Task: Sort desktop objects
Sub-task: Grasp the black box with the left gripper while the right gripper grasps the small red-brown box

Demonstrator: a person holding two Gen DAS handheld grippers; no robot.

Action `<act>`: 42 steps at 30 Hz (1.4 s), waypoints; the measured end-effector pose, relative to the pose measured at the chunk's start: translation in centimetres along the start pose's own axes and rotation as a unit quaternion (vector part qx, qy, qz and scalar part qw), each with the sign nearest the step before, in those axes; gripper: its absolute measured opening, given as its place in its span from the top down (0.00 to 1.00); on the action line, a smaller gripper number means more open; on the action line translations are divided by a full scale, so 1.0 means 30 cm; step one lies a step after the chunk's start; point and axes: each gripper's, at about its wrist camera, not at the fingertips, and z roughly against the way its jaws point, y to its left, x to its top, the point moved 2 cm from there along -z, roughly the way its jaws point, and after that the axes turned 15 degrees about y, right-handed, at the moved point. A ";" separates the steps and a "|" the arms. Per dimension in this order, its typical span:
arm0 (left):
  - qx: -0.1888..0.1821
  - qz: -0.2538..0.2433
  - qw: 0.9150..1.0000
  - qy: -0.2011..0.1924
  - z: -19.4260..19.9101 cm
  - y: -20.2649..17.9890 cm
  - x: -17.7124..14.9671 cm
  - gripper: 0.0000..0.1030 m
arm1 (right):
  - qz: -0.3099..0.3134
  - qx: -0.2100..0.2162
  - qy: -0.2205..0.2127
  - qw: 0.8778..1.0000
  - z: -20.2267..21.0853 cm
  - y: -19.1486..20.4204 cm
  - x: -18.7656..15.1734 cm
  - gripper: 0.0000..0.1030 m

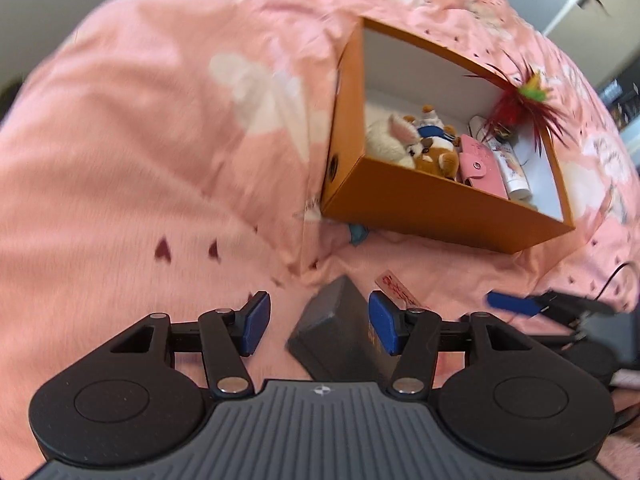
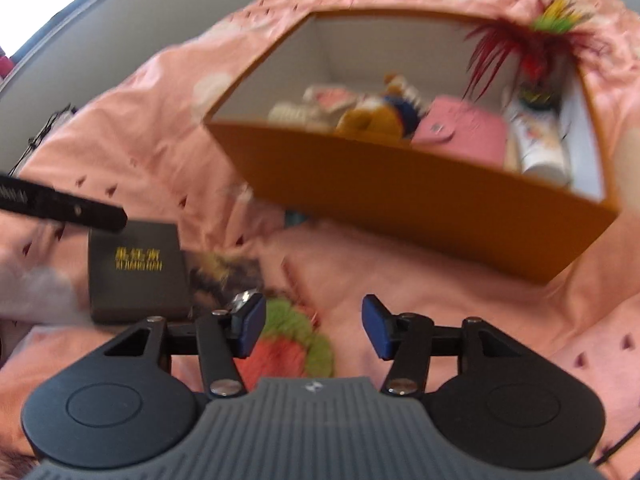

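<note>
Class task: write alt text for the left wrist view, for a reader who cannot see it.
The open left gripper hovers over a dark grey box lying on a pink bedspread. Beyond sits an open orange box holding plush toys, a pink wallet and a red feather toy.

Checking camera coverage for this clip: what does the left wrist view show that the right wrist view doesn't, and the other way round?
Only the left wrist view shows the left gripper, open, with the dark box lying between its blue pads, apparently untouched, and a small red-printed tag beside it.

Only the right wrist view shows the right gripper, open over a blurred red-and-green item, plus the box's gold lettering.

Both show the pink bedding, the orange box holding plush toys, a pink wallet, a white tube and a feather toy.
</note>
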 end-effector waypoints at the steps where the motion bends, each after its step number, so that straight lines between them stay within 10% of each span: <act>1: -0.011 0.009 1.000 0.010 -0.007 0.015 -0.003 0.38 | 0.003 0.002 0.003 1.000 -0.009 0.006 -0.001 0.46; 10: -0.077 0.038 0.994 0.068 -0.109 0.021 -0.021 0.38 | 0.014 0.002 0.013 1.000 -0.026 0.029 0.003 0.46; 16: -0.081 0.041 0.995 0.049 -0.095 0.011 -0.033 0.55 | 0.031 0.010 0.014 0.999 -0.019 0.042 0.014 0.46; 25: 0.041 -0.026 0.998 -0.046 0.049 -0.037 -0.026 0.56 | 0.104 0.050 0.030 0.993 -0.046 0.164 0.096 0.47; 42: 0.049 -0.025 0.994 -0.091 0.061 0.000 0.001 0.56 | 0.157 0.000 0.087 0.984 -0.204 0.303 0.163 0.55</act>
